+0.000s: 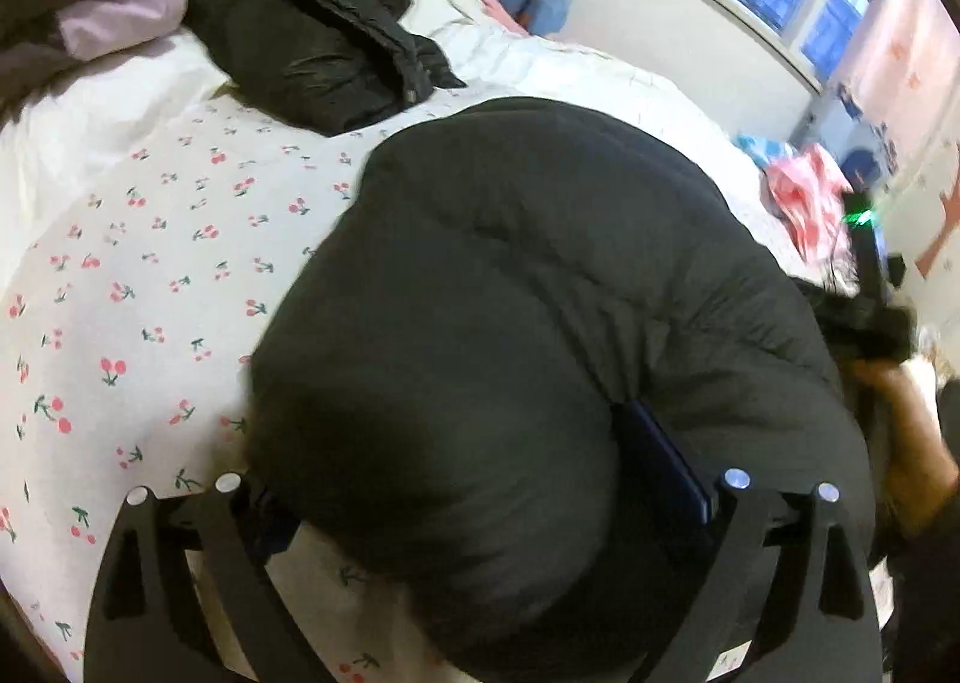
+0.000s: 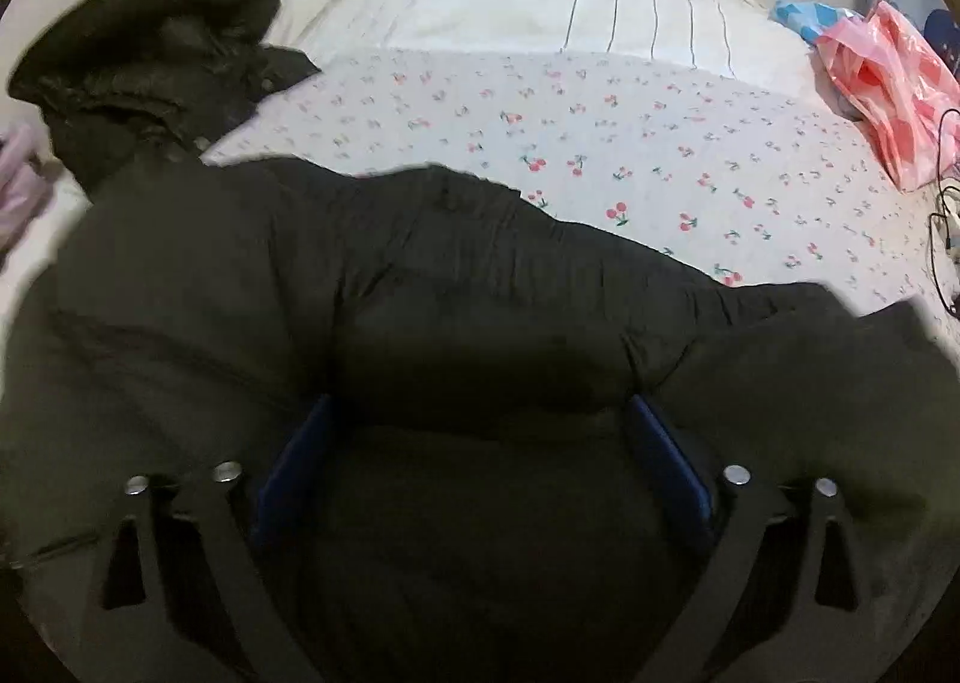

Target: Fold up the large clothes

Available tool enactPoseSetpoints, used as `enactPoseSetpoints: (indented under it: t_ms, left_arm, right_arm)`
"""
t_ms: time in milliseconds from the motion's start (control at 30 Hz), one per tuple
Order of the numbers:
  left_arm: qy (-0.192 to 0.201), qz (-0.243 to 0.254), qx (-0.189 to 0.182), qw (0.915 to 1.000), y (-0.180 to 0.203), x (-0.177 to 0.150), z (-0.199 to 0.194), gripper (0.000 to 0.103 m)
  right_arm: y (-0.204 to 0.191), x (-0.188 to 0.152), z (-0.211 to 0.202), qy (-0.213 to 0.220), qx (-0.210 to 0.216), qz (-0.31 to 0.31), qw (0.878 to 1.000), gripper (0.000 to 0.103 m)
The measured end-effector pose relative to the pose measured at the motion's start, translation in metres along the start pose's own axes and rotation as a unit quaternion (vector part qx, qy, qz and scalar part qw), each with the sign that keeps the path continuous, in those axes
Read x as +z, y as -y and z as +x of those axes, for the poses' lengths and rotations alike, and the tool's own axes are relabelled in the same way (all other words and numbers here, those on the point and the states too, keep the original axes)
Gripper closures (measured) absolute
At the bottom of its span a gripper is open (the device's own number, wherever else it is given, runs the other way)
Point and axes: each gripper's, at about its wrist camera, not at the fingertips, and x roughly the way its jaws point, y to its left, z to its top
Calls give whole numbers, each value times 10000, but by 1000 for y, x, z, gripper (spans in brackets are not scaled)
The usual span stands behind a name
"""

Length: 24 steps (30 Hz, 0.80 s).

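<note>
Cherry-printed bedsheet (image 2: 600,143) covers the bed under a puffy dark green down coat (image 1: 540,293), bunched into a thick, rounded, quilted mound near the bed's front edge. Left gripper (image 1: 480,503) and right gripper (image 2: 480,473) both stand spread wide, straddling the padding without pinching it. Behind lie a crumpled black jacket (image 1: 318,41), lilac garment (image 1: 132,5), striped duvet (image 2: 570,5) and pink plastic bag (image 2: 888,77).

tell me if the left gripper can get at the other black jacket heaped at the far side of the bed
Probably not directly. The left gripper stands open around the puffy black jacket, whose bulk lies between it and the heaped black jacket; it would have to lift clear first.
</note>
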Motion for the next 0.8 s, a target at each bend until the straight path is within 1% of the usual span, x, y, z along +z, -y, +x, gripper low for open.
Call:
enactPoseSetpoints:
  t_ms: [67,133,167,233,267,300,367,400,433,500,533,567,600,633,667,700,733,767,800]
  left_arm:
    - [-70,-3,-124,9999,-4,-4,-5,12]
    - [12,-143,-432,9990,-16,-9,-24,12]
    - [158,-232,-521,9982,-27,-12,-40,12]
    - [425,-425,-612,9963,-53,-18,-74,12]
    - [584,-595,-582,9948,-74,-22,-96,12]
    - [665,-713,-516,9939,-88,-26,-109,12]
    - [808,-1201,-199,9893,-139,-44,-143,12]
    - [798,-1486,-88,9856,-163,-56,-153,12]
    - [713,-1715,20,9826,-180,-65,-156,12]
    - [499,-2181,287,9742,-214,-90,-153,12]
    - [428,-2232,383,9731,-221,-98,-149,12]
    - [229,-2236,468,9733,-225,-105,-139,12]
    - [-45,-2248,477,9732,-227,-111,-124,12]
    - [-179,-2327,454,9713,-229,-114,-115,12]
    - [-268,-2438,429,9685,-229,-118,-107,14]
    - [-297,-2456,385,9682,-227,-119,-98,20]
    - [-297,-2447,487,9679,-225,-118,-95,36]
    - [-265,-2511,536,9661,-224,-117,-96,48]
    - [-201,-2571,471,9650,-223,-115,-99,56]
  right_arm:
    - [2,-18,-41,385,159,-127,9991,13]
    - [11,-52,-91,853,162,-251,9959,13]
    - [15,-68,-102,916,201,-213,9954,13]
    - [21,-97,-124,985,479,-118,9939,13]
    - [26,-116,-135,991,482,-115,9938,13]
    - [29,-127,-142,937,467,-120,9944,13]
    - [43,-151,-147,798,484,1,9956,13]
    - [48,-160,-149,766,531,112,9956,13]
    - [50,-166,-151,729,595,238,9953,13]
    - [57,-178,-150,656,783,534,9933,13]
    - [58,-183,-154,683,884,633,9917,13]
    - [51,-190,-159,718,924,680,9908,13]
    - [50,-189,-161,731,952,675,9905,13]
    - [45,-190,-163,741,981,659,9902,13]
    - [42,-191,-165,733,1026,633,9900,13]
    - [38,-193,-168,724,1058,616,9898,13]
    - [35,-195,-172,735,1073,603,9897,13]
    - [30,-198,-178,760,1100,553,9895,13]
    - [26,-199,-183,786,1099,506,9895,13]
